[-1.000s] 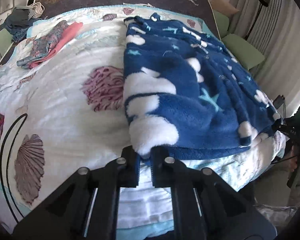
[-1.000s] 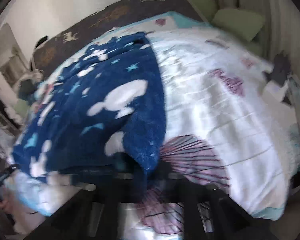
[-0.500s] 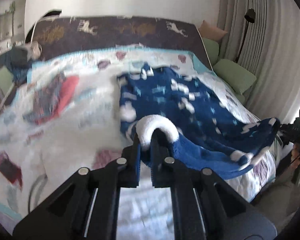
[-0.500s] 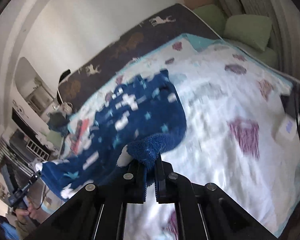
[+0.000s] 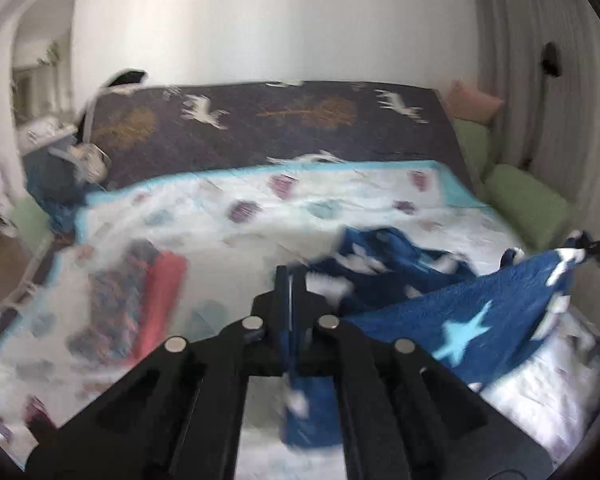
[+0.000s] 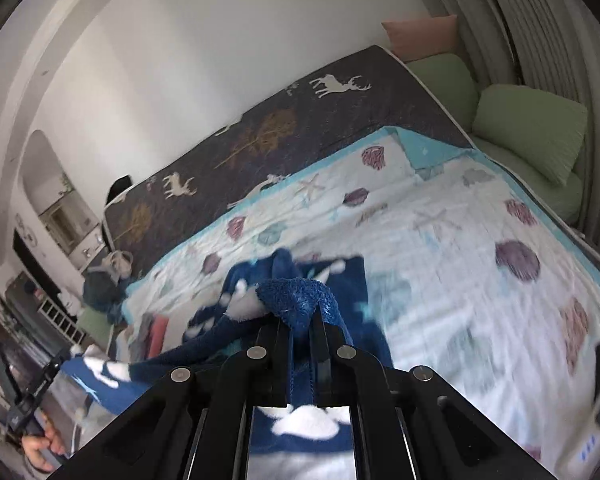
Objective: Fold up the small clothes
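Much of the quilt lies bare at centre and right of the right view, its turquoise edge by green cushions. Both tongs clench one blue fleece: left gripper and right gripper each pinch a corner (blurred), cloth stretched between, its far end on the quilt.

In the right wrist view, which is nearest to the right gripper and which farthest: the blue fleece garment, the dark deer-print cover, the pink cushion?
From the right gripper:
1. Blue fleece garment, clamped between its fingers.
2. Dark deer-print cover, across the bed's far end.
3. Pink cushion, beyond it, in the upper right corner by the wall.
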`<move>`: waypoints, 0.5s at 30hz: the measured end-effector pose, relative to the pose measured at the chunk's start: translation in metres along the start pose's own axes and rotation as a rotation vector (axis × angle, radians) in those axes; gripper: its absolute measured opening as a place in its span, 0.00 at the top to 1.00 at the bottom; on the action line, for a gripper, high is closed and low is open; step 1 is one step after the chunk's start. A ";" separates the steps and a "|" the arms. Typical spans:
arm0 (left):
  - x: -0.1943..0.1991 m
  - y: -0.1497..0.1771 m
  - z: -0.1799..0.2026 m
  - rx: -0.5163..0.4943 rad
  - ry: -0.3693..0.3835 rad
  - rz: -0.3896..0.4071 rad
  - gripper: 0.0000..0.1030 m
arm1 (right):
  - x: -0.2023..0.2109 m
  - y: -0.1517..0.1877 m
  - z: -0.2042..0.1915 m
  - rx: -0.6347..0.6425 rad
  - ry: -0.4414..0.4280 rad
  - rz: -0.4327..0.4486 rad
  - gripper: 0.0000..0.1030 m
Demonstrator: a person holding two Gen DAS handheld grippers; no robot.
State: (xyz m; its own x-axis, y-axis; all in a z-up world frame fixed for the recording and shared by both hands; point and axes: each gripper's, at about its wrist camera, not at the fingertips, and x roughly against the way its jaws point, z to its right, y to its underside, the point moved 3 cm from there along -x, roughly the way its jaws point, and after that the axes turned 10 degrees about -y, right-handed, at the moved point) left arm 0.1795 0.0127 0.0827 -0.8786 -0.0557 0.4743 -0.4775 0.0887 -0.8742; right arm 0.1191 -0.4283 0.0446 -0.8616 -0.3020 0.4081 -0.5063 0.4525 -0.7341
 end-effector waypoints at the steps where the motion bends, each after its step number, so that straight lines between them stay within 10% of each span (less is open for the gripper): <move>1: -0.015 -0.009 0.000 0.001 -0.023 -0.003 0.99 | -0.017 -0.012 0.004 -0.009 0.011 -0.002 0.96; 9: -0.148 0.000 0.012 0.087 0.083 -0.176 0.96 | -0.168 -0.043 0.041 -0.002 0.130 -0.136 0.95; 12: -0.187 0.040 0.015 0.078 0.119 -0.271 0.64 | -0.224 -0.022 0.075 -0.029 0.193 -0.262 0.89; 15: -0.208 0.065 0.019 0.071 0.162 -0.328 0.58 | -0.245 -0.003 0.104 -0.093 0.172 -0.329 0.76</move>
State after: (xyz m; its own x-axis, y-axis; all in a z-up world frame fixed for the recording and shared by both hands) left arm 0.3312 0.0111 -0.0745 -0.6715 0.0886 0.7356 -0.7370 0.0224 -0.6755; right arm 0.3354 -0.4427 -0.1100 -0.6424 -0.3022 0.7043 -0.7510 0.4313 -0.4999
